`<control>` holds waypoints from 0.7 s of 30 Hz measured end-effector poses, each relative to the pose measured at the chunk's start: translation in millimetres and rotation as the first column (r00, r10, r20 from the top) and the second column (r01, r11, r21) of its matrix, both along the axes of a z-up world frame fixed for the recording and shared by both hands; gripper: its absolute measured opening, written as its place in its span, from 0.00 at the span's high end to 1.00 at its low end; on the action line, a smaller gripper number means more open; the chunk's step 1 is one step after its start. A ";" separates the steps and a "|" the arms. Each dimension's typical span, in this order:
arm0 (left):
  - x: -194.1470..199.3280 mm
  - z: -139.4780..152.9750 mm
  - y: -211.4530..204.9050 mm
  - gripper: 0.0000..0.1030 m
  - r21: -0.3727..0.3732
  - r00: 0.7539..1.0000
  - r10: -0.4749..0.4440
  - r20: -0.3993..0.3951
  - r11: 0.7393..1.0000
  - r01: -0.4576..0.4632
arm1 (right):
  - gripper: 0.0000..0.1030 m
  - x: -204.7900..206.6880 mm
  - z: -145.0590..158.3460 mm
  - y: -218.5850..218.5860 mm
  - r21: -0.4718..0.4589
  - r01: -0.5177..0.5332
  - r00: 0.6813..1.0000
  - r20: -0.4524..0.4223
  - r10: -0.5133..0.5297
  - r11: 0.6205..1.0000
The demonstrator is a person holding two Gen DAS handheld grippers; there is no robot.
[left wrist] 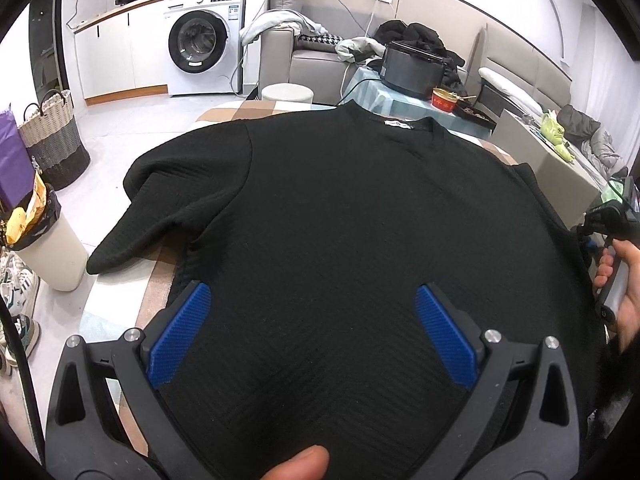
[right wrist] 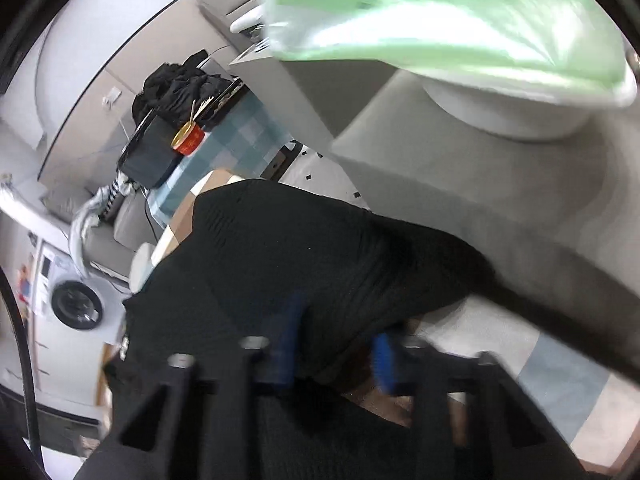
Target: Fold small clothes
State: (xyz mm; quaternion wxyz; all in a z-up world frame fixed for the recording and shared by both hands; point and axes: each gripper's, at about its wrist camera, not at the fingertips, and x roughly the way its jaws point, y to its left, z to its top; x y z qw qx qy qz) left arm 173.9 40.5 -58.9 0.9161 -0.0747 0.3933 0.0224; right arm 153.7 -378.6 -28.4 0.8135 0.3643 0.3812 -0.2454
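Note:
A black knit sweater (left wrist: 340, 208) lies spread on the table, neck away from me and one sleeve (left wrist: 152, 220) hanging off the left edge. My left gripper (left wrist: 314, 336) hovers over its lower part, blue pads (left wrist: 180, 336) wide apart and open, with only flat fabric under them. A thumb shows at the bottom edge. At the right edge a hand (left wrist: 622, 304) holds the other gripper's handle. The right wrist view is blurred. There my right gripper (right wrist: 337, 350) has its blue pads (right wrist: 290, 340) close together, with the side edge of the sweater (right wrist: 320, 248) bunched between them.
The table wears a checked cloth (left wrist: 224, 116). A bin (left wrist: 52, 256), shoes and a wicker basket (left wrist: 56, 136) stand on the floor to the left. Behind are a washing machine (left wrist: 200, 40), a sofa, a black cooker (left wrist: 414, 68) and a red cup (left wrist: 446, 100). A green bag (right wrist: 440, 20) lies nearby.

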 end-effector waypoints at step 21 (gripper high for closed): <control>-41.6 -3.4 19.3 0.01 0.010 0.999 0.038 0.000 0.999 -0.038 | 0.47 -14.1 14.1 90.5 -0.194 -0.707 0.694 -0.008 0.720 0.680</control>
